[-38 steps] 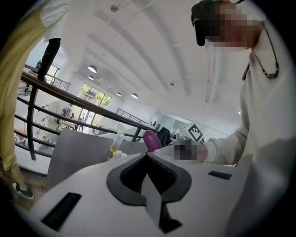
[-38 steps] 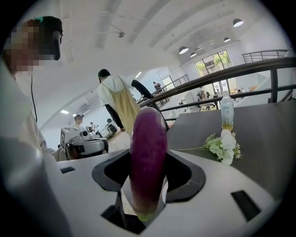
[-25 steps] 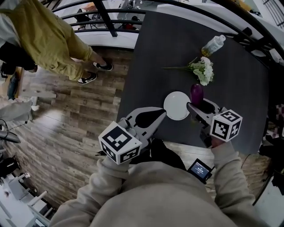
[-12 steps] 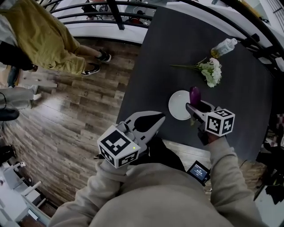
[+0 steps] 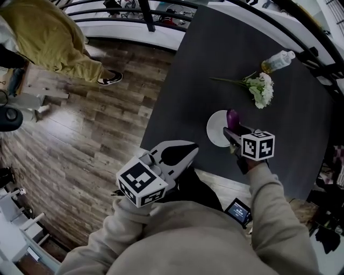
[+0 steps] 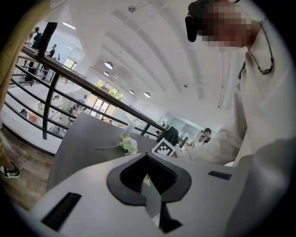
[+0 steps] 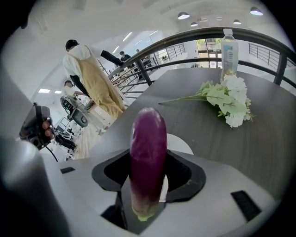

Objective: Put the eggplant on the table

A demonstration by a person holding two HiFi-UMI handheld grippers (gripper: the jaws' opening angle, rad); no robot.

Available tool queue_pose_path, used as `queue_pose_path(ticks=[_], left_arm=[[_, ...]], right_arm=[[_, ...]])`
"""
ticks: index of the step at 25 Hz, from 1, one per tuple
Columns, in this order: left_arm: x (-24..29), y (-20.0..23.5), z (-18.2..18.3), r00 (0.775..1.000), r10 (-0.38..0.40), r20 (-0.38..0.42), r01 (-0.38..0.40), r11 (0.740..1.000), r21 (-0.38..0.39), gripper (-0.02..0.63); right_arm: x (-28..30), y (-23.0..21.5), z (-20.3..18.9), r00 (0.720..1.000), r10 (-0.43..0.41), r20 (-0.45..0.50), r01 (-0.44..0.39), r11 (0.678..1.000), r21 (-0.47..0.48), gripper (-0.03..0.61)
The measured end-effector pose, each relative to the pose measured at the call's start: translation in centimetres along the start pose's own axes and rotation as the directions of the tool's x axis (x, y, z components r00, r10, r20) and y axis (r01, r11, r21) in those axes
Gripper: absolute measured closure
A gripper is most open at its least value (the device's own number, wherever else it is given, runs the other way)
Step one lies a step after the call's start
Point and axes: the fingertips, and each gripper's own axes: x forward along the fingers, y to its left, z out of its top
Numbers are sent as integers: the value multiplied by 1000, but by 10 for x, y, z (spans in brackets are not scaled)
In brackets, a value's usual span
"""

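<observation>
A purple eggplant (image 7: 148, 152) stands lengthwise between the jaws of my right gripper (image 7: 149, 159), which is shut on it; its rounded end pokes out past the fingertips. In the head view the eggplant (image 5: 232, 118) hangs just over the dark table (image 5: 215, 64), at the right rim of a white plate (image 5: 217, 129), with the right gripper (image 5: 234, 130) pointing steeply down. My left gripper (image 5: 189, 147) hovers near the table's front left edge, jaws together and holding nothing; its tips (image 6: 147, 155) meet in the left gripper view.
A bunch of white flowers (image 5: 262, 88) and a clear bottle (image 5: 278, 60) lie farther back on the table. A black railing (image 5: 145, 13) runs behind it. A person in a yellow coat (image 5: 48, 37) stands on the wooden floor (image 5: 80, 139) at the left.
The right gripper has sunk toward the table with the eggplant, tipping more steeply down beside the plate. The left gripper has dropped a little. The person in yellow has shifted left.
</observation>
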Motion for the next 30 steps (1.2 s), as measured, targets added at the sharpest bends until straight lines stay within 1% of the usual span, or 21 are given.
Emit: queue_pose_path(ticks=[7, 14, 18, 27, 30], left_arm=[[-7, 5, -5, 1000, 17, 6, -17, 1000, -21, 608], [-12, 9, -13, 999, 30, 11, -30, 999, -36, 607], [-15, 12, -15, 999, 35, 13, -34, 998, -45, 607], [-16, 14, -16, 1000, 30, 8, -29, 999, -44, 607], [-18, 15, -15, 1000, 27, 11, -27, 998, -51, 607]], right_arm=[[15, -5, -6, 998, -46, -53, 43, 998, -43, 356], [28, -12, -15, 988, -126, -89, 117, 988, -99, 356], [31, -14, -16, 983, -156, -97, 144, 982, -122, 354], [33, -17, -22, 972, -198, -123, 175, 969, -174, 354], [34, -17, -22, 970, -205, -127, 182, 968, -174, 354]])
